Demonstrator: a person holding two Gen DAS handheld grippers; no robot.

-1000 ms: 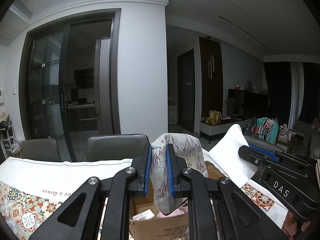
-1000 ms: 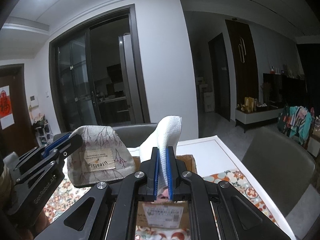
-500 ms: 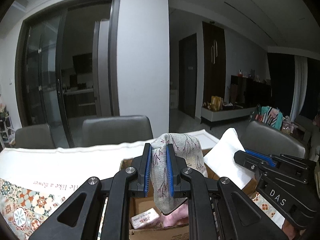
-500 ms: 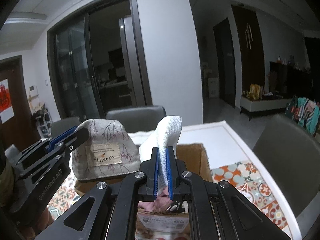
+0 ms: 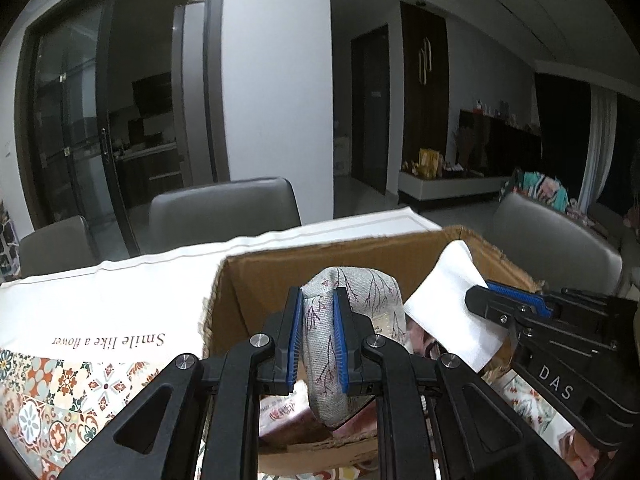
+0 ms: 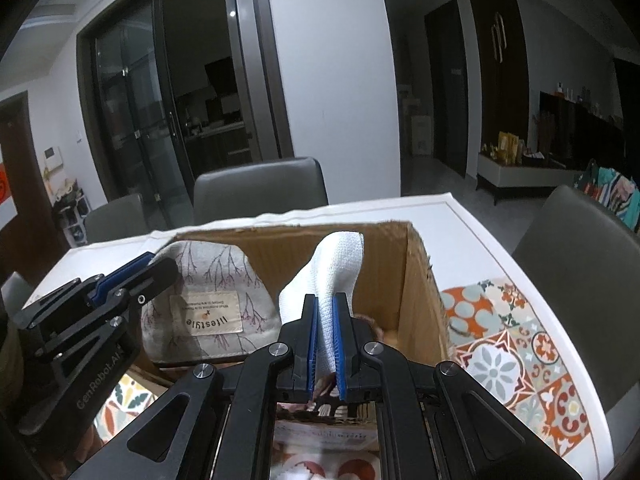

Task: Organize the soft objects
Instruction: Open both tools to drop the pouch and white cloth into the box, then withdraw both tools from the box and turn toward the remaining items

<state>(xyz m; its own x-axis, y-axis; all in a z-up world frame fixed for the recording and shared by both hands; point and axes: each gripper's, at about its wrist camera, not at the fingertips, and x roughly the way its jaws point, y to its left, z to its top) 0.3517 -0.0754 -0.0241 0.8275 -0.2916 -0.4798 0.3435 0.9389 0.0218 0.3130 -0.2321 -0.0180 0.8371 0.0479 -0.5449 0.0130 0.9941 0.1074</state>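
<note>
My left gripper (image 5: 317,318) is shut on a grey fabric pouch with a twig print (image 5: 352,300) and holds it over the open cardboard box (image 5: 320,264). The pouch with its "lifestyle" label also shows in the right wrist view (image 6: 208,300), with the left gripper (image 6: 152,276) on its left edge. My right gripper (image 6: 325,320) is shut on a folded white cloth (image 6: 336,264), held over the box (image 6: 420,280). The cloth also shows in the left wrist view (image 5: 452,312), with the right gripper (image 5: 480,300) on it. Pink soft items (image 5: 288,416) lie inside the box.
The box stands on a table with a white and patterned tile-print cloth (image 5: 100,320), which also shows in the right wrist view (image 6: 512,340). Grey chairs (image 5: 224,208) stand behind the table and one (image 6: 580,240) stands at the right side.
Both grippers have tilted down and lowered toward the box, so the box opening and table now fill more of both views. Both still hold their items.
</note>
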